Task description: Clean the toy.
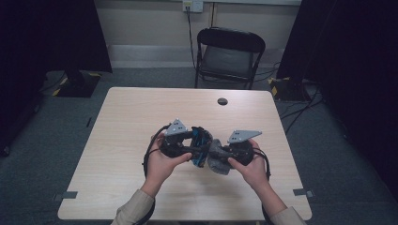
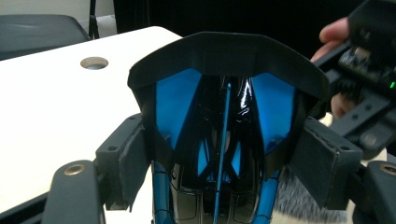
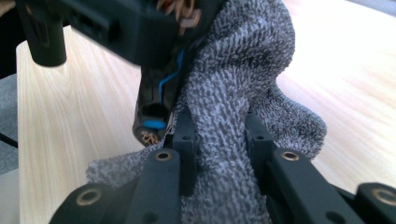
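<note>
now left gripper (image 1: 195, 149) grips goggles (image 2: 224, 121), right gripper (image 1: 220, 153) cloth (image 3: 243, 93)

left gripper (image 1: 199, 149) gripping blue-black object (image 1: 201, 146), apparently touching grey cloth (image 1: 218, 158)

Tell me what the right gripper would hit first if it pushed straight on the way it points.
Likely the black-and-blue object held in the left gripper; the right gripper, shut on the grey cloth, points at it, with the cloth pressed between them. Depth is unclear.
</note>
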`<state>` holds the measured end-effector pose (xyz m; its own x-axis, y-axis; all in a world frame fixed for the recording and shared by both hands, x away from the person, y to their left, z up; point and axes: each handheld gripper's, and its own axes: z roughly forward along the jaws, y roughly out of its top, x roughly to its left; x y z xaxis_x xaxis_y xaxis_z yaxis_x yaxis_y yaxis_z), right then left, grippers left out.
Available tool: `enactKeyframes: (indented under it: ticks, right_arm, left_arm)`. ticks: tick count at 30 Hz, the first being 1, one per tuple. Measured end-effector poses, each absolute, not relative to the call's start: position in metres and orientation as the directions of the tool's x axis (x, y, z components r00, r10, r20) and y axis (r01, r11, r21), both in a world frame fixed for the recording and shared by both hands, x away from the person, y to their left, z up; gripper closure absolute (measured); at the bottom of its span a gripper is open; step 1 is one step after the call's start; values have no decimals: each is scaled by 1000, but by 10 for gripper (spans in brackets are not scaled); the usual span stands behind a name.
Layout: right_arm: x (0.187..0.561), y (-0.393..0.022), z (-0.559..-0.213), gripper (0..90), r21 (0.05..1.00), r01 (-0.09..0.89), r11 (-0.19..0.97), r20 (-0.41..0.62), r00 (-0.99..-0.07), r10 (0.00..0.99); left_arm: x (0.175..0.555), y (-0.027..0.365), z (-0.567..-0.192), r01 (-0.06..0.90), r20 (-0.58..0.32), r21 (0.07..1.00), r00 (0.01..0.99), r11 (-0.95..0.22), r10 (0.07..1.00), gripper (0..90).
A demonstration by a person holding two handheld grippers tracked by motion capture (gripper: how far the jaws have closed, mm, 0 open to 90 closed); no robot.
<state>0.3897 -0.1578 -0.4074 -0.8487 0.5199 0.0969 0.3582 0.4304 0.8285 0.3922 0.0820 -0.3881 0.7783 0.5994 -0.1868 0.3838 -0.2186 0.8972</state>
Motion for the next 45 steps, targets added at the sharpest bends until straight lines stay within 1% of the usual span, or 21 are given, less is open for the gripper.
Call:
enactKeyframes:
  ticks: [10, 12, 16, 17, 20, 24, 29, 36, 40, 45]
  right_arm:
    - [388, -149, -430, 727, 809, 385, 444, 126, -852, 509]
    - [386, -145, -439, 727, 797, 393, 459, 134, -855, 500]
    - [383, -143, -446, 727, 788, 397, 470, 141, -860, 491]
    - [382, -142, -452, 727, 773, 398, 494, 135, -864, 485]
    - [381, -144, -455, 727, 763, 400, 508, 129, -864, 487]
    - [384, -157, -447, 726, 774, 406, 486, 124, -850, 512]
    - [392, -177, -422, 726, 812, 397, 428, 113, -826, 553]
    - [396, -183, -390, 726, 857, 353, 375, 98, -826, 555]
    - [395, -177, -386, 726, 860, 336, 385, 90, -841, 534]
    - [392, -168, -391, 726, 862, 330, 386, 98, -854, 511]
  left_arm:
    - [393, 85, -386, 385, -196, 899, 780, -209, 594, 255]
    - [392, 85, -384, 381, -193, 901, 781, -208, 594, 255]
    - [392, 86, -383, 377, -188, 902, 782, -210, 595, 255]
    - [392, 87, -383, 378, -190, 902, 780, -207, 597, 255]
    - [391, 89, -384, 380, -193, 903, 778, -203, 597, 255]
    - [390, 91, -386, 381, -191, 901, 778, -207, 598, 255]
    - [390, 91, -389, 385, -190, 898, 778, -214, 599, 255]
    - [391, 89, -397, 402, -198, 888, 775, -225, 600, 255]
    - [391, 87, -399, 412, -217, 884, 779, -220, 588, 254]
    - [390, 83, -397, 401, -201, 886, 784, -233, 588, 255]
